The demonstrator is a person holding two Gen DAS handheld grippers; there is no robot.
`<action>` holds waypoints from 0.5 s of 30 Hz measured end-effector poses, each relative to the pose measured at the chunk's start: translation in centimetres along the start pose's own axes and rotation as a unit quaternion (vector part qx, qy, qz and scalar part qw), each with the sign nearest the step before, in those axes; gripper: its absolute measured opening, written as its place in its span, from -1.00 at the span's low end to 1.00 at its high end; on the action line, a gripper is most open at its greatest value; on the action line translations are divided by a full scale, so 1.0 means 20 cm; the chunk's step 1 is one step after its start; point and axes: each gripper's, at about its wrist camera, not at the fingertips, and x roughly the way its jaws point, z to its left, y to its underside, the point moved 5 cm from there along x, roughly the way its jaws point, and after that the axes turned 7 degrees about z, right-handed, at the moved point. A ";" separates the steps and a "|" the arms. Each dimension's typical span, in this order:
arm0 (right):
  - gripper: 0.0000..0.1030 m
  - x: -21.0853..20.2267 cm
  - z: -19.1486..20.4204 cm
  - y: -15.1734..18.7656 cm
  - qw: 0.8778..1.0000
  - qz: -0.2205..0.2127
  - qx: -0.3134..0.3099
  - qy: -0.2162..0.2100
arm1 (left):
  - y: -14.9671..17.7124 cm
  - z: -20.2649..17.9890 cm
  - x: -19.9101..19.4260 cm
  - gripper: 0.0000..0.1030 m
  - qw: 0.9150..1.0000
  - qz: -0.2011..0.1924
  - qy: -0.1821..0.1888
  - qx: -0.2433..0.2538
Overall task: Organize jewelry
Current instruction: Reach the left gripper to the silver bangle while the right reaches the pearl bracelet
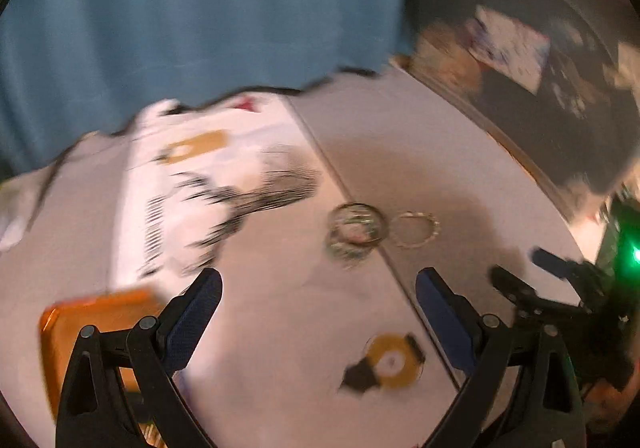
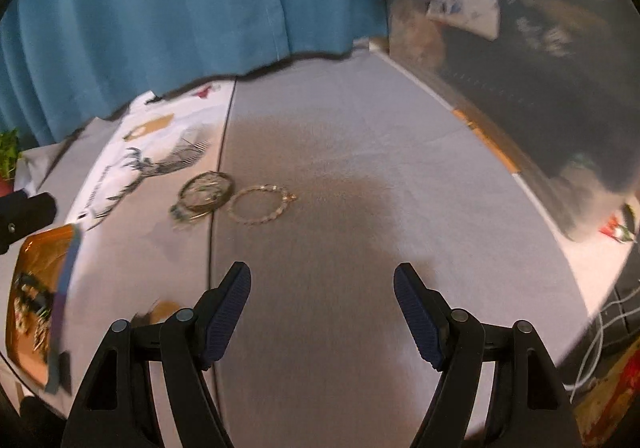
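Stack of bangles [image 2: 203, 197] and a beaded bracelet [image 2: 262, 204] lie side by side, just about touching, on the grey-clothed table [image 2: 360, 152], at 11 o'clock from the right gripper [image 2: 322, 312] and 12 o'clock from the left gripper [image 1: 318, 312]. Both grippers spread wide, holding nothing, w/ fingers clear of the jewelry. Right view alone shows the orange tray [image 2: 38, 248] at 9 o'clock holding more jewelry, though blurred; left view alone shows the right gripper's fingers at 3 o'clock. White printed cloth [image 1: 192, 176] lies left of the bangles; blue curtain [image 2: 180, 8] behind the table.
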 end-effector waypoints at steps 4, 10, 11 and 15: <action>0.45 0.21 0.01 -0.09 1.000 0.021 -0.011 -0.019 | -0.10 -0.07 0.23 0.87 0.998 0.033 0.011 0.048; 0.45 0.39 0.05 -0.22 0.999 0.027 -0.022 -0.031 | -0.18 -0.06 0.40 0.87 0.998 0.048 -0.002 0.049; 0.45 0.41 0.06 -0.24 0.999 0.028 -0.026 -0.030 | -0.18 -0.06 0.42 0.87 0.998 0.050 0.002 0.049; 0.46 0.49 0.06 -0.27 0.997 0.035 -0.058 0.034 | -0.19 -0.11 0.48 0.87 0.995 0.071 0.027 0.071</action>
